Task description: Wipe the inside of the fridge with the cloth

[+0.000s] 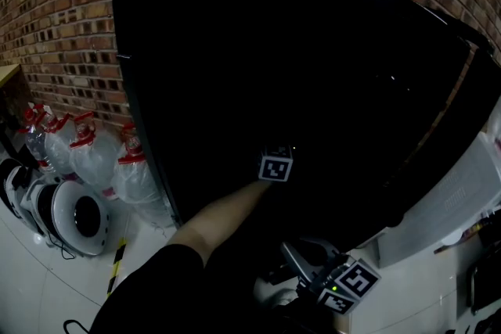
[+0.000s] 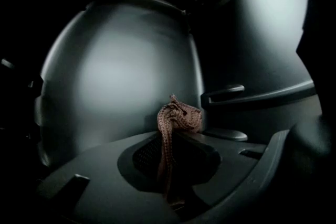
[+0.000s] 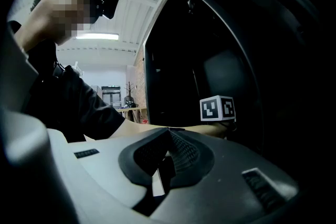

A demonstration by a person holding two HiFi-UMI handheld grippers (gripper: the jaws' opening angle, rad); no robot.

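Reaching into dark fridge (image 1: 235,51): left gripper (image 2: 170,136) on outstretched forearm, jaws clamped on brown knitted cloth (image 2: 181,117).
Right gripper (image 3: 164,160) outside, low, level, jaws together, empty; brick wall (image 1: 55,19) behind fridge.

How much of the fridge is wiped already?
Done: the fridge is open, and the left gripper, shut on the brown cloth, is inside it. In hand: the cloth is near the grey inner wall; contact isn't clear. Left: the wiping; it's too dark to see any cleaned patch. The right gripper is outside, shut and empty.
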